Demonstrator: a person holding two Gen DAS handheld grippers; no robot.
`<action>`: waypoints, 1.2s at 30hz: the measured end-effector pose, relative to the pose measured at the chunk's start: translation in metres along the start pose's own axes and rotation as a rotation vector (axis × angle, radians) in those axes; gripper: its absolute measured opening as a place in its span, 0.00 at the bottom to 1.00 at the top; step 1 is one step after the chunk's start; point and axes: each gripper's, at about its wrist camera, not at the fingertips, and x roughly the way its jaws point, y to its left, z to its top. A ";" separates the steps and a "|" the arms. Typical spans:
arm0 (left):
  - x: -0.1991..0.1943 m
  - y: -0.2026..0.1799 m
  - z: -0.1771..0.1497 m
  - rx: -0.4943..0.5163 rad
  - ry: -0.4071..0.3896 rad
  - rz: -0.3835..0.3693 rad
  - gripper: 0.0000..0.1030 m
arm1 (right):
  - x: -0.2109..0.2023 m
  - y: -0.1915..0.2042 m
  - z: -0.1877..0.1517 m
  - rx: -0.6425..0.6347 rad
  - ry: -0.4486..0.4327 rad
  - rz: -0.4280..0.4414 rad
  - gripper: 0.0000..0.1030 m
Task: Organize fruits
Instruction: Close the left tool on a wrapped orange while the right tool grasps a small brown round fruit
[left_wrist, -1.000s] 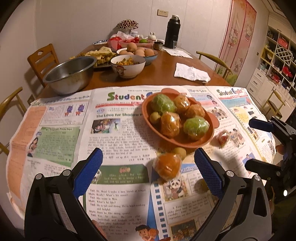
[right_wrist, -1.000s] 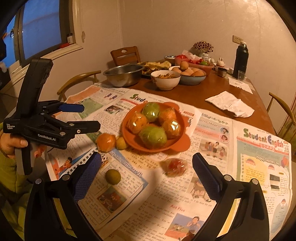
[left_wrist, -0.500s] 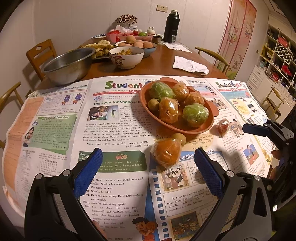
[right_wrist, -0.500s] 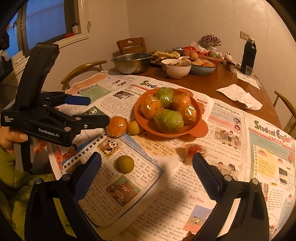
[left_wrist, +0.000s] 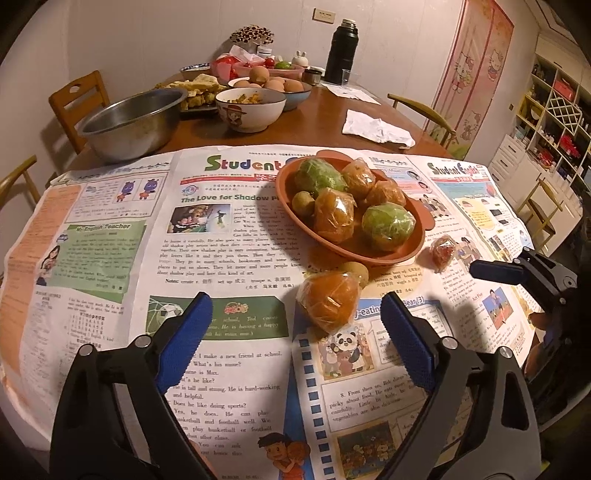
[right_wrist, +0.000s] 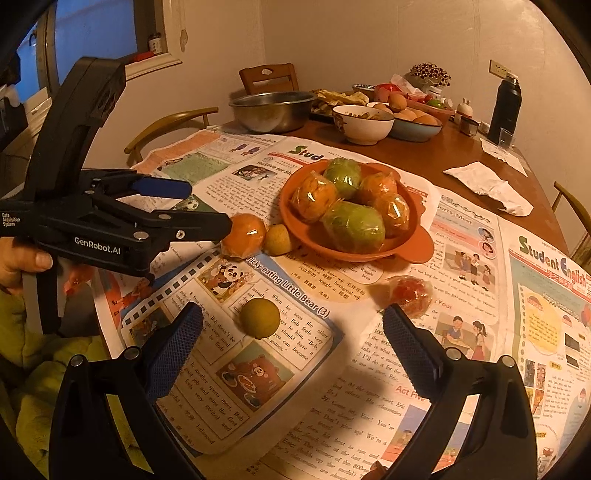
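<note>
An orange plate (left_wrist: 421, 218) (right_wrist: 421, 249) on newspaper holds several plastic-wrapped orange and green fruits. A wrapped orange (left_wrist: 327, 301) (right_wrist: 243, 234) lies on the paper just ahead of my open left gripper (left_wrist: 295, 328), with a small yellow-green fruit (left_wrist: 356, 272) (right_wrist: 277, 239) beside it. Another small yellow-green fruit (right_wrist: 259, 318) lies just ahead of my open right gripper (right_wrist: 291, 334), left of its middle. A wrapped red fruit (left_wrist: 443, 253) (right_wrist: 410, 295) lies to the right of the plate. The left gripper also shows in the right wrist view (right_wrist: 201, 205), and the right gripper's fingers (left_wrist: 496, 272) at the left wrist view's right edge.
Farther back on the wooden table stand a steel bowl (left_wrist: 133, 118), a white bowl of food (left_wrist: 251, 109), a bowl of eggs (left_wrist: 280, 86), a black flask (left_wrist: 341, 51) and a crumpled napkin (left_wrist: 376, 127). Wooden chairs ring the table.
Both grippers have moved forward and lower toward the table. The wrapped orange is closer to the left gripper; the small yellow-green fruit is closer to the right gripper. No fruit has moved.
</note>
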 end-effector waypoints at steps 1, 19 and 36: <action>0.000 -0.001 0.000 0.003 0.001 -0.002 0.81 | 0.001 0.000 0.000 -0.001 0.000 0.000 0.94; 0.010 -0.008 -0.004 0.029 0.038 -0.039 0.58 | 0.017 0.011 -0.003 -0.075 0.046 0.079 0.36; 0.032 -0.007 -0.002 0.028 0.073 -0.067 0.47 | 0.028 0.006 -0.004 -0.064 0.057 0.122 0.24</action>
